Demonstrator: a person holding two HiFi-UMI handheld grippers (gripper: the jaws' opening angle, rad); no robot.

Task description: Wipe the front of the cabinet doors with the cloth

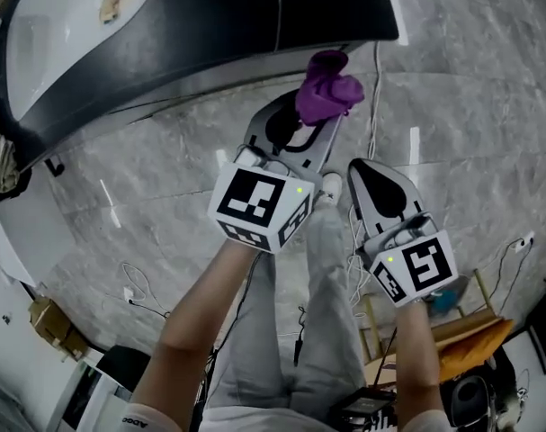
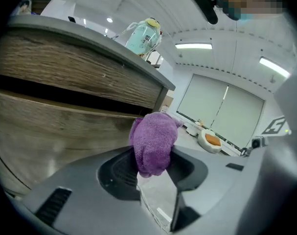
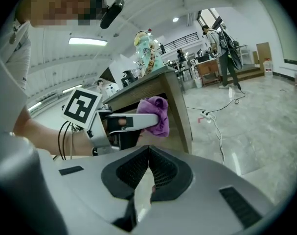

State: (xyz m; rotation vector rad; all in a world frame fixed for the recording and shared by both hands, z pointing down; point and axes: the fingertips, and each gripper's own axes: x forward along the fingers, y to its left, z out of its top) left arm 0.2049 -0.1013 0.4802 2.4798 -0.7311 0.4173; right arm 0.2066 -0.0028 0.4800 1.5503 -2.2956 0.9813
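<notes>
Clamping the cloth [image 2: 153,138] in my left gripper [image 2: 149,173], I hold it near the door [image 2: 60,126] for wiping; the right gripper [image 3: 147,177] idles, jaws together, empty.

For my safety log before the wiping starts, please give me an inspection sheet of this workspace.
Surface: wood-grain cabinet doors; contact with the purple cloth unclear.
Job's things: purple cloth, bunched.
Clutter: pale green bottle on the countertop.
Grippers: left gripper shut on the purple cloth; right gripper shut, empty.
Cables: white cable lies on the floor.
Surroundings: grey stone floor; a person stands far off.
</notes>
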